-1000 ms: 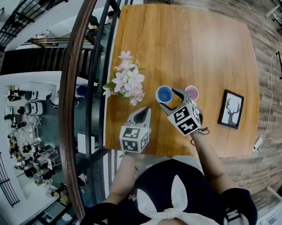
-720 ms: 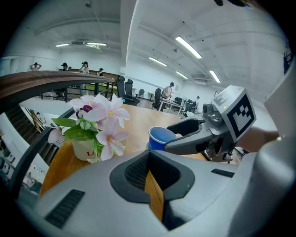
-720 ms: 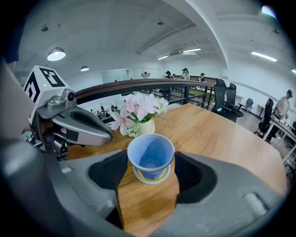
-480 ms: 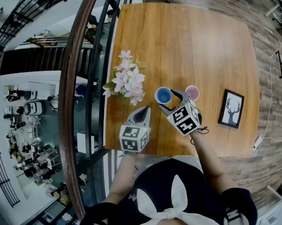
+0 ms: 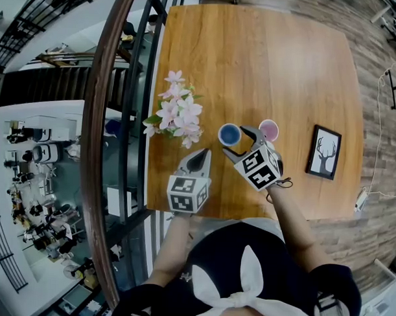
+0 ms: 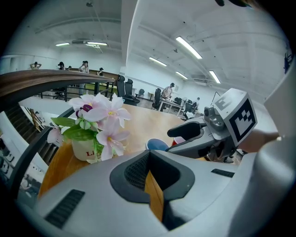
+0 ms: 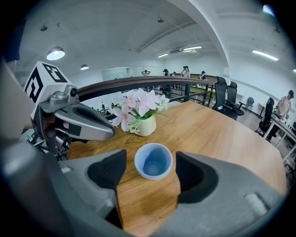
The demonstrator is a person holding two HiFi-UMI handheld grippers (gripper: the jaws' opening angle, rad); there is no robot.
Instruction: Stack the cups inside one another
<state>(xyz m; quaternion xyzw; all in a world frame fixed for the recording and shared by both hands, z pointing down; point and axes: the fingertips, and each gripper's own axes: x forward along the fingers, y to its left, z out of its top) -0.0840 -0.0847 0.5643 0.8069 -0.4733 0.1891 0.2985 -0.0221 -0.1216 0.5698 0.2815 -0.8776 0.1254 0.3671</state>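
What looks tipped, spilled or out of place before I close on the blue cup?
Nothing stands out. The small blue plastic cup stands upright between the open right tongs, the small pink plastic cup upright beside it, and the white pot of pink flowers upright too. No spill shows on the wooden table.

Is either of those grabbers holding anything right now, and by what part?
Nothing is held. The right gripper has jaws apart either side of the small light-blue plastic cup, not touching it; the left gripper has jaws together, empty.
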